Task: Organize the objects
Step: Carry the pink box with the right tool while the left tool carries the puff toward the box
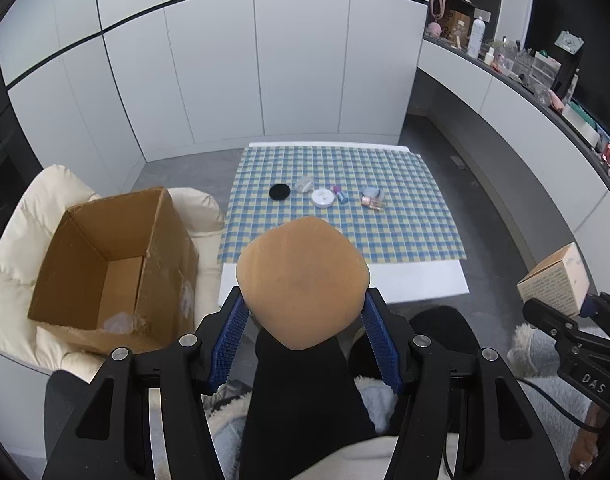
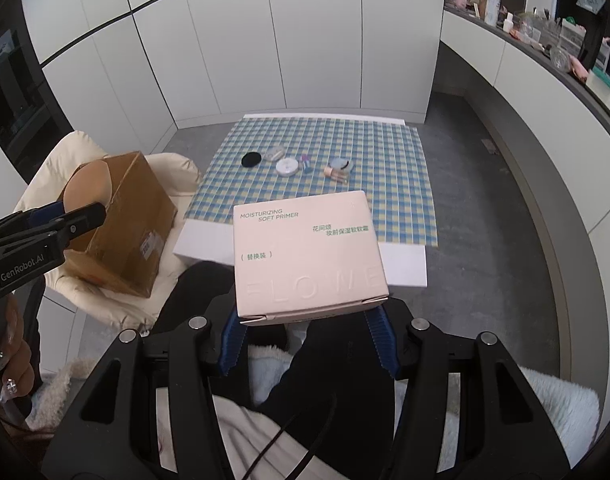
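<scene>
Sponge puff (image 1: 303, 284): matt tan foam, fine-grained. Primer box (image 2: 307, 254): smooth pink card, faint sheen. Carton (image 1: 117, 264) left of the table: rough brown corrugated cardboard. Tablecloth (image 1: 405, 220): matt checked cloth. Gripper pads (image 1: 229, 344): ribbed blue rubber.

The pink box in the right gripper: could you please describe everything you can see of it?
The pink box is a flat, pale pink cardboard carton printed "MOISTURIZING SOFT PRIMER" with green Chinese text and embossed letters near its front edge. It looks closed, its end flap tucked in. The right gripper holds it by the near end, blue ribbed fingers against its sides, lifted roughly level in front of the table.
</scene>
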`<state>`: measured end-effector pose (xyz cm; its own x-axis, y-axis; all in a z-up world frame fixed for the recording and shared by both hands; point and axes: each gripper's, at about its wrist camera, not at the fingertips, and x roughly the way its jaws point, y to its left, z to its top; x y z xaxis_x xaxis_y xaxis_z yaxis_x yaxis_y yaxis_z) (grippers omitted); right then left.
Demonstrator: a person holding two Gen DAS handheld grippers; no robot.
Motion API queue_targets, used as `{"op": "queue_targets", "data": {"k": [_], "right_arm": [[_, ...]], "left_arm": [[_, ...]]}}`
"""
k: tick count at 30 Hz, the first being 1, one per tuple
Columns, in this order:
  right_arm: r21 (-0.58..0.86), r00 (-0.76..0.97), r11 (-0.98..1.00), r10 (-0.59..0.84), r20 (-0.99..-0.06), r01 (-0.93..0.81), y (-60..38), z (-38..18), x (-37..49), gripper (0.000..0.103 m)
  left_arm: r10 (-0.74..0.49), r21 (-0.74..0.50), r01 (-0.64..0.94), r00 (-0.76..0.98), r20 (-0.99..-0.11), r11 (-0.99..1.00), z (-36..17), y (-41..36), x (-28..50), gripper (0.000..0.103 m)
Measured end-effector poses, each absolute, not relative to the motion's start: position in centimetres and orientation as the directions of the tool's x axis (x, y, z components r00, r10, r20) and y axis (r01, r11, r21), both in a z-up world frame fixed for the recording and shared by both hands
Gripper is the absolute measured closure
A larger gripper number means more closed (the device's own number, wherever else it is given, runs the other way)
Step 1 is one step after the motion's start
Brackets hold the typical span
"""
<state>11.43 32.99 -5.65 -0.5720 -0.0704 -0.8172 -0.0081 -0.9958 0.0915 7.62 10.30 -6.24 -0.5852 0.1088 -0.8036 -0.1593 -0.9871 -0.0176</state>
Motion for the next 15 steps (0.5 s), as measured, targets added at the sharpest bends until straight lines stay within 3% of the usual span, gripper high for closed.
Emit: {"op": "queue_targets", "data": {"k": [15], "right_arm": [[0.114,-0.493,-0.993,-0.085,-0.866,-0.028,33.8,-9.4,15.2,0.046]], "left_arm": [[0.060,0.028,-0.149,-0.555,-0.830,-0.988,-8.1,10.1,9.6,0.044]]}}
